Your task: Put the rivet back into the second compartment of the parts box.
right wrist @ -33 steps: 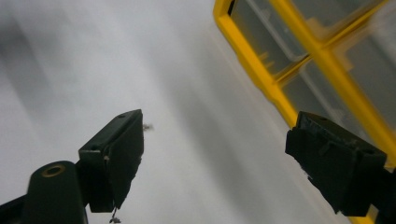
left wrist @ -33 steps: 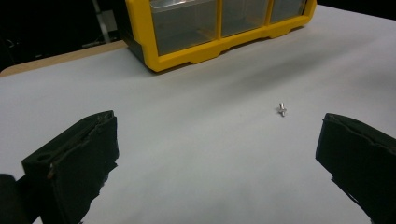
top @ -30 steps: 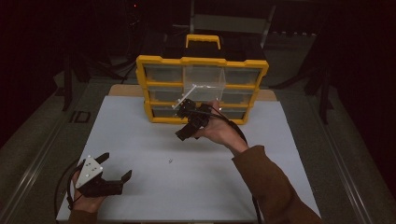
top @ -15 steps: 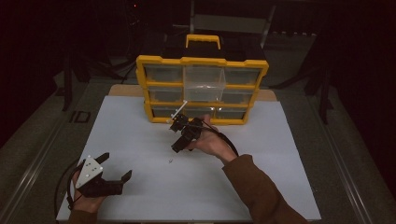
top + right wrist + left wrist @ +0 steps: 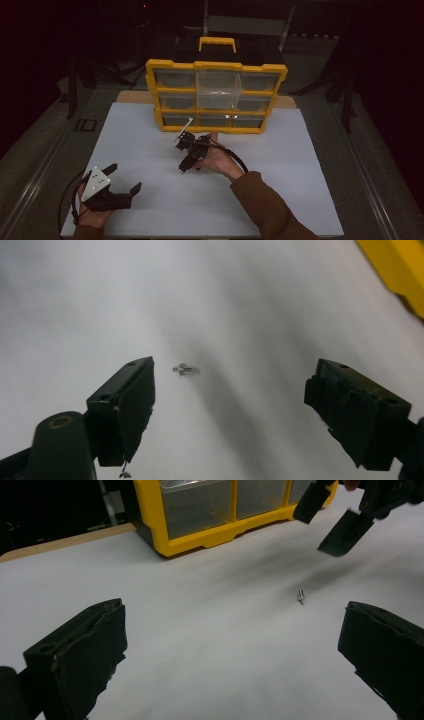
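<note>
Screw [image 5: 185, 370] alone on white board [image 5: 280, 165], yellow drawer organiser [image 5: 216, 95] well behind

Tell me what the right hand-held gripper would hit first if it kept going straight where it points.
Probably the white table top. The right hand-held gripper points down at it with jaws open, and the small screw lies just inside the left jaw, so it may be touched too; depth is unclear.
</note>
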The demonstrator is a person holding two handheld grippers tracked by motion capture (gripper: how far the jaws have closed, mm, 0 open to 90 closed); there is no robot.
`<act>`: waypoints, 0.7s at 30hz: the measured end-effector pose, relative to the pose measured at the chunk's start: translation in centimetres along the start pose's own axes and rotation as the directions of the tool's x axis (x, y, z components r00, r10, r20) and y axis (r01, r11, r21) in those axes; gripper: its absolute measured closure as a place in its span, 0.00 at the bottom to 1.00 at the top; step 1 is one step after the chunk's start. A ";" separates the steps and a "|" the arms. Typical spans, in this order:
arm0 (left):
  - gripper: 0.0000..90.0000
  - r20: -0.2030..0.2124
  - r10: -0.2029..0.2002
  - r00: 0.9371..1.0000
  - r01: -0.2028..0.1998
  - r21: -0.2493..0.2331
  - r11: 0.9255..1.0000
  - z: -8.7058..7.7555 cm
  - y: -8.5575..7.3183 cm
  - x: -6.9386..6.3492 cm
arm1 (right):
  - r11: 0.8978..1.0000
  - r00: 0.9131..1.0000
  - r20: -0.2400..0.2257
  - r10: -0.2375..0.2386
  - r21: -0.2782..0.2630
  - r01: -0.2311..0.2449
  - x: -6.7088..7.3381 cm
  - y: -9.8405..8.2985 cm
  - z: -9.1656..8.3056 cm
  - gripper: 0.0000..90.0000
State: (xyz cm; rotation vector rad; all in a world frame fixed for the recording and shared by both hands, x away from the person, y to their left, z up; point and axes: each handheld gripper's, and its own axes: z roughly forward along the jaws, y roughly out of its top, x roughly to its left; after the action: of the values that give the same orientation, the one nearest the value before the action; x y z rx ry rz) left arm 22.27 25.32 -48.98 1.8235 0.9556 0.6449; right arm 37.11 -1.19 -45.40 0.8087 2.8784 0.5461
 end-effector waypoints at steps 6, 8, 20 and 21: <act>0.00 0.001 0.001 1.000 -0.001 0.000 1.000 0.0 0.0 0.0 | 1.000 1.000 0.003 -0.003 0.000 0.003 0.2 0.2 1.1 0.22; 0.00 0.001 0.000 1.000 0.000 0.000 1.000 0.0 0.0 0.0 | 1.000 1.000 -0.006 -0.005 0.002 0.005 0.3 0.3 1.4 0.23; 0.00 0.002 0.001 1.000 -0.001 0.002 1.000 0.0 0.0 0.0 | 0.998 0.995 -0.079 -0.064 0.015 0.065 1.6 0.7 3.1 0.42; 0.00 0.002 0.001 1.000 -0.001 0.001 1.000 0.0 0.0 0.0 | 0.998 0.994 -0.088 -0.062 0.013 0.064 1.7 0.7 3.2 0.43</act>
State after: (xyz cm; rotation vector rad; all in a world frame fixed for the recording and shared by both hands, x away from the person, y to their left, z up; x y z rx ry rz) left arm 22.28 25.32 -48.98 1.8254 0.9541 0.6436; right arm 36.66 1.24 -48.13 0.7105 2.9797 0.5664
